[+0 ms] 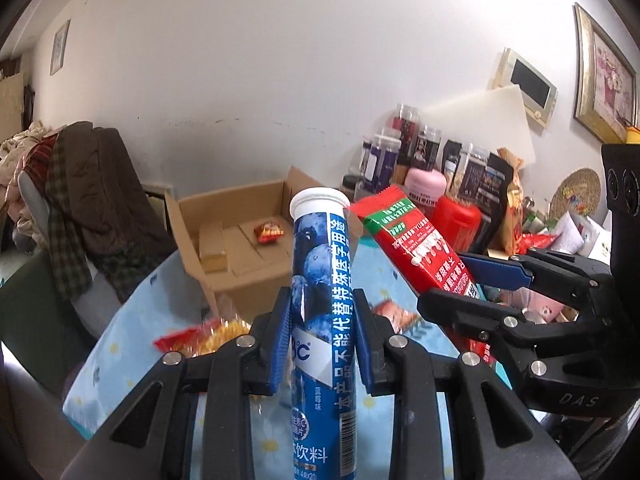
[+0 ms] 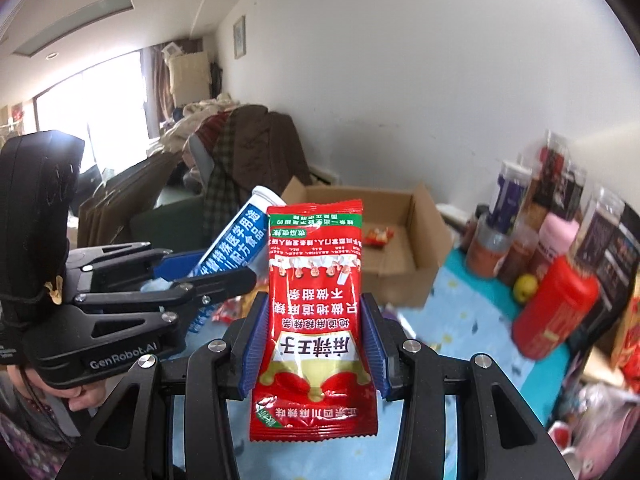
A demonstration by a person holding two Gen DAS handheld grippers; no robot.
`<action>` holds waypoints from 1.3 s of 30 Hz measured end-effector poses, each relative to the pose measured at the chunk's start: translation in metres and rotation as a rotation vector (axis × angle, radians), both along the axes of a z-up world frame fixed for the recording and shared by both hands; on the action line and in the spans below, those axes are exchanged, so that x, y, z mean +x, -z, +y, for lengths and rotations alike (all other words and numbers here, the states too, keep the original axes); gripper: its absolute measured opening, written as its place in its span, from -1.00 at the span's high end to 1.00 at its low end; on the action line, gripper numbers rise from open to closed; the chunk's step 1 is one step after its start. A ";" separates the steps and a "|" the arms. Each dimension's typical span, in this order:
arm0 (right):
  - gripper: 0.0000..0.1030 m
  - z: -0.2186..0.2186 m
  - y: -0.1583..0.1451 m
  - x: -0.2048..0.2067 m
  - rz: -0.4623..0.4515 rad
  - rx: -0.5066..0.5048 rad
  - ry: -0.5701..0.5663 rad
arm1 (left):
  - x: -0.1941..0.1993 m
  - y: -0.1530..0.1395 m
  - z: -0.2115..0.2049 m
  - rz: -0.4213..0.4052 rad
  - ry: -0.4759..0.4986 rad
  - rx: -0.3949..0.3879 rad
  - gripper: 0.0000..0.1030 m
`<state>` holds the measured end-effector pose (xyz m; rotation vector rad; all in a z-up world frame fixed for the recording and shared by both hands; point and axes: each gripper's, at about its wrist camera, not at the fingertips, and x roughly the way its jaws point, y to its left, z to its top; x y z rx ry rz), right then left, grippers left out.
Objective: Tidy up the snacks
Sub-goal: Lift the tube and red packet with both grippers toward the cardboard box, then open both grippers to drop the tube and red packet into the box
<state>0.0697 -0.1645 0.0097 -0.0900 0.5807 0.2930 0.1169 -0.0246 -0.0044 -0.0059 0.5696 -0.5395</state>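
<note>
My left gripper (image 1: 322, 304) is shut on a blue tube with a white cap (image 1: 320, 280), held upright above the table. In the right wrist view that blue tube (image 2: 236, 240) leans in from the left gripper (image 2: 208, 276). My right gripper (image 2: 314, 312) is shut on a red snack packet (image 2: 316, 312), printed side facing the camera and upside down. From the left wrist view the red packet (image 1: 412, 240) slants up to the right of the tube, pinched in the right gripper (image 1: 456, 276). An open cardboard box (image 1: 240, 240) (image 2: 400, 240) with one small red snack inside stands on the table beyond both.
Loose snack packets (image 1: 208, 336) lie on the light blue tablecloth (image 1: 120, 340) below. Jars, a red canister (image 2: 556, 308) and bags crowd the right side by the wall. A chair draped with clothes (image 1: 92, 200) stands left of the box.
</note>
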 end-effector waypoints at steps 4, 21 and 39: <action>0.16 0.001 -0.013 0.020 -0.029 -0.012 0.003 | 0.018 -0.013 -0.001 -0.030 -0.006 -0.005 0.45; 0.16 -0.006 -0.025 0.147 -0.067 -0.015 -0.022 | 0.138 -0.028 -0.010 -0.070 -0.078 0.040 0.45; 0.16 -0.036 0.020 0.279 0.044 0.052 0.008 | 0.266 0.011 -0.040 0.028 -0.126 0.070 0.45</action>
